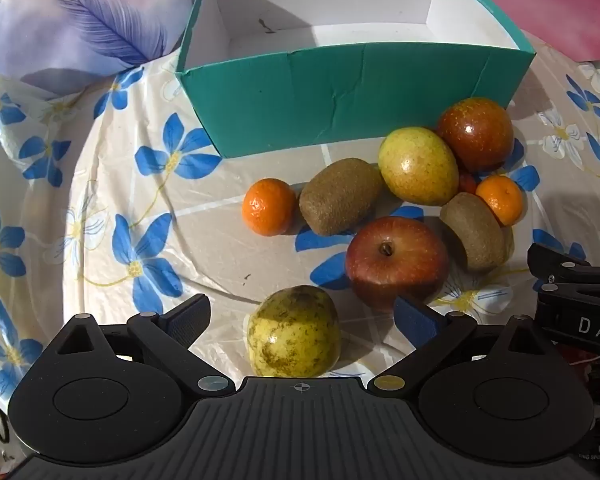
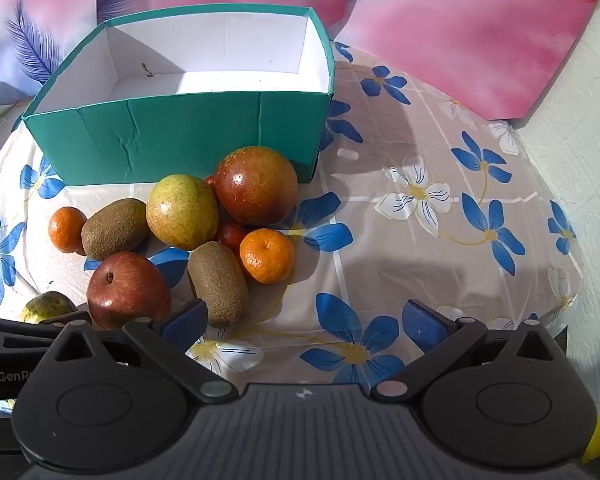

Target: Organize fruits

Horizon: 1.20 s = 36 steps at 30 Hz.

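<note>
A teal box with a white, empty inside stands at the back of the table; it also shows in the right wrist view. In front of it lie several fruits: a red apple, two kiwis, two mandarins, a yellow-green pear and a dark red apple. A spotted yellow pear lies between the open jaws of my left gripper, untouched. My right gripper is open and empty over the cloth, right of a kiwi.
A flowered plastic cloth covers the table. Pink and purple feather-print panels stand behind it and a pale wall runs along the right. The right gripper's body shows at the right edge of the left wrist view.
</note>
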Available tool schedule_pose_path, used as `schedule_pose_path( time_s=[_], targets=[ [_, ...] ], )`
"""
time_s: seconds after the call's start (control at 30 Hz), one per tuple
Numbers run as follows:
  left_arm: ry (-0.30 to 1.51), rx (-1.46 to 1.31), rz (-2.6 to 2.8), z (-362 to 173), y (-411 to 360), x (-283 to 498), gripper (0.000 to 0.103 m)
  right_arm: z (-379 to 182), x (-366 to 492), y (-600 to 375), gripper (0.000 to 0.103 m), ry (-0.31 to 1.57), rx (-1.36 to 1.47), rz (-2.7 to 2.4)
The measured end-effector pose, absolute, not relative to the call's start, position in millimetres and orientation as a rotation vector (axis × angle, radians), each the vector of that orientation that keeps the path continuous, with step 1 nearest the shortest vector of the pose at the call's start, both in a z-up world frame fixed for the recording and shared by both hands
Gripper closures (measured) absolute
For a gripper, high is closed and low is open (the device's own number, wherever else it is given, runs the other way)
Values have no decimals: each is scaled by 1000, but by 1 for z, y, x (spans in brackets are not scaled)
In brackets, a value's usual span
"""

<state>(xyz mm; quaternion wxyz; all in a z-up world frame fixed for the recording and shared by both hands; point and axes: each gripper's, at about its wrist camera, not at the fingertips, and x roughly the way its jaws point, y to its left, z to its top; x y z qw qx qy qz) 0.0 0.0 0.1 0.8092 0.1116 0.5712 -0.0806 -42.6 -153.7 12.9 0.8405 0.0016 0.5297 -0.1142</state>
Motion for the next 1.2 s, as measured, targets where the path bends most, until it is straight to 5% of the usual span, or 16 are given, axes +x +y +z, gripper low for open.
schedule_pose_path(
  time_s=[1.2],
  targets=[
    [1227,250,-170,-4,-2,-2,2,11,-43,-157,0,1120,11,-243]
  ],
)
